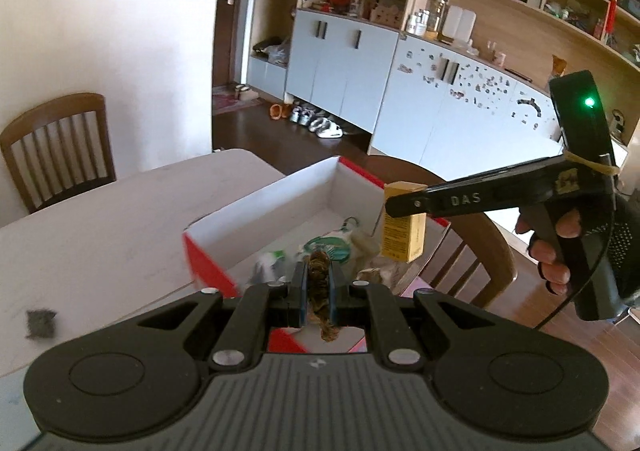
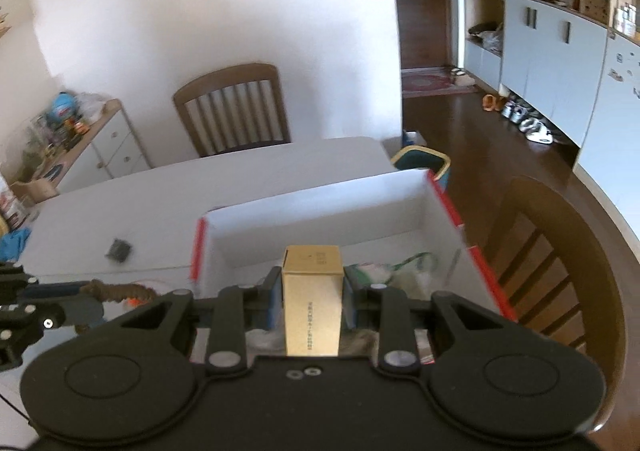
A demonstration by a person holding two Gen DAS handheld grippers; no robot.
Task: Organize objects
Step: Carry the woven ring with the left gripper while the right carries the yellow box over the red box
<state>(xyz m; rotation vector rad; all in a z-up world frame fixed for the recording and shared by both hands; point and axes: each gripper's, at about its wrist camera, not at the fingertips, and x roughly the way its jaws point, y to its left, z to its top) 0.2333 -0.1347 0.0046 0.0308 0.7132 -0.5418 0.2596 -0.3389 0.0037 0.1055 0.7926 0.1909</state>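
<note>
Both grippers loaded above the red-and-white box.

The left gripper (image 1: 318,287) has its jaws clamped on a brown braided rope (image 1: 320,275), held over the near end of the open box (image 1: 256,211), which sits on the white table (image 1: 100,235). The right gripper (image 2: 312,303) has its jaws pressed against both sides of a yellow carton (image 2: 312,299), held above the box interior, where wrapped packets (image 2: 384,271) lie. A small dark object (image 2: 118,250) rests on the table, apart from the box.

A tan rectangular cardboard carton (image 2: 312,299) hangs upright above the open white cardboard box with red outer sides (image 2: 320,211). A brown twisted rope-like bundle (image 1: 319,283) is held over that box's near end, above crumpled wrappers (image 1: 332,247) inside it.
</note>
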